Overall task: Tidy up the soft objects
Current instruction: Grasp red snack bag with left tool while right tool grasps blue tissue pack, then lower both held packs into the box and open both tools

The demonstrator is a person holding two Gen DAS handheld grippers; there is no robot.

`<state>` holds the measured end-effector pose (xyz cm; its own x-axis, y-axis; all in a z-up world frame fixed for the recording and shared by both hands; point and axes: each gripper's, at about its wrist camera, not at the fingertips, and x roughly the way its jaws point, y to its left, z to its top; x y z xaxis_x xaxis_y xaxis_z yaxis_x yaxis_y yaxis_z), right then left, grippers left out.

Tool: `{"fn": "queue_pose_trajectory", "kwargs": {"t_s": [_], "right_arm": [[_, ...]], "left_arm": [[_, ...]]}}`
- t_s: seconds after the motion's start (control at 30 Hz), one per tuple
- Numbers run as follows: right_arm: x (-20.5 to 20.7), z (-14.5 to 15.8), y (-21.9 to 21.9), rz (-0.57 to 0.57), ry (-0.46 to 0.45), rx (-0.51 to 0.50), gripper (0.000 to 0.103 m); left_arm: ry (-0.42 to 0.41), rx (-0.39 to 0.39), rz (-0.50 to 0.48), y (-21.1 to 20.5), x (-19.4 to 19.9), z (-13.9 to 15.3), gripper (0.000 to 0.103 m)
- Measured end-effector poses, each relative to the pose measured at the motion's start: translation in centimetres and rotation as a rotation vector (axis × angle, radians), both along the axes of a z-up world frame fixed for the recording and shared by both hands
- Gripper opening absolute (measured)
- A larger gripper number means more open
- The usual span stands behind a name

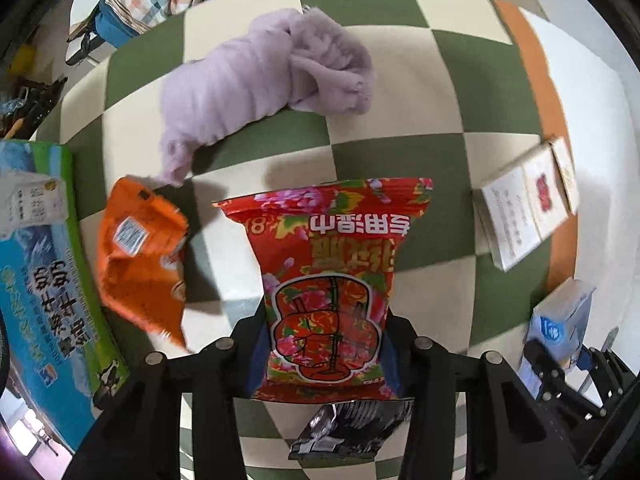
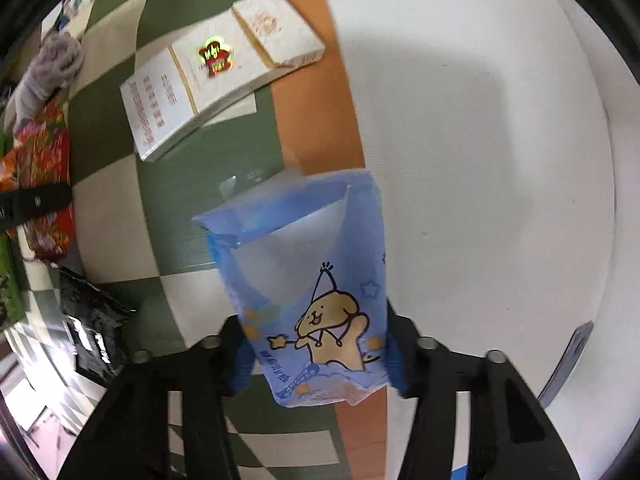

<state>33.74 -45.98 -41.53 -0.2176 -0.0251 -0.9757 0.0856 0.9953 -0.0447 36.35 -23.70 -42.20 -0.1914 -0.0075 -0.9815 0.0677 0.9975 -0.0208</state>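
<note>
Fingers of my left gripper (image 1: 325, 354) are closed on the lower part of a red floral wet-wipe pack (image 1: 326, 280), which stands up between them with its print upside down to me. Its bottom edge hides part of a black foil packet (image 1: 348, 428) lying just under my fingers, so I cannot read that one. Left of my fingers an orange snack bag (image 1: 140, 256) lies crumpled on the checked mat (image 1: 432, 92), and past it a green and blue milk carton box (image 1: 44, 280) is cut off by the frame edge. Ahead of the red pack, well apart from it, a lilac knitted cloth (image 1: 260, 84) lies bunched up. Right of my fingers sits a row of white cigarette boxes (image 1: 528, 200).

My right gripper (image 2: 320, 354) is clamped on a blue tissue pack with a cartoon dog (image 2: 316, 280), held upright between the fingers above the seam where the mat's orange border (image 2: 304, 92) meets the white tabletop (image 2: 480, 160). The pack's top is blurred. Ahead and left of my fingers lie the same white boxes (image 2: 208, 76); far left, the red pack (image 2: 46, 184) and the lilac cloth (image 2: 46, 72) are squeezed against the rim and hard to make out.
</note>
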Motion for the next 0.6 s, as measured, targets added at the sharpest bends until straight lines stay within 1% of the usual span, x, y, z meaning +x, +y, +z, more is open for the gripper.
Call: {"fn": "queue_pose_trajectory", "kwargs": {"t_s": [0.1,0.2,0.23,0.3,0.4,0.43,0.5,0.53,0.6], "right_arm": [[-0.3,1.9,-0.2,-0.045,-0.023,0.027,0.047],[-1.3,4.4,0.6,-0.099,-0.046,0.098,0.044],[-2.0,4.9,1.9,-0.106,-0.056,0.114,0.044],[-2.5,7.1,3.3,-0.109,-0.090,0.148,0.044],[-3.5,10.3,6.3,-0.106,-0.128,0.208,0.044],[-4.0,10.7,7.1,-0.103,-0.136,0.225,0.044],[-4.7,12.7,10.2,-0.080,-0.163,0.270,0.044],[-6.2,12.4,12.2,-0.071,-0.172,0.283,0.044],[-7.0,13.7,15.4,-0.050,-0.192,0.325,0.044]], "left_arm": [[-0.041,-0.027,-0.008,0.4,-1.5,2.1,0.042],[-0.097,-0.064,-0.028,1.0,-3.2,5.0,0.042],[-0.110,-0.077,-0.033,1.3,-3.8,5.9,0.042],[-0.147,-0.110,-0.037,2.5,-4.9,8.5,0.042],[-0.202,-0.148,-0.037,5.3,-6.4,12.4,0.042],[-0.226,-0.154,-0.035,6.5,-7.2,13.8,0.042],[-0.258,-0.170,-0.027,8.7,-8.2,16.1,0.042],[-0.272,-0.175,-0.019,10.4,-8.3,17.4,0.042],[-0.301,-0.177,-0.002,13.0,-9.4,19.6,0.042]]}}
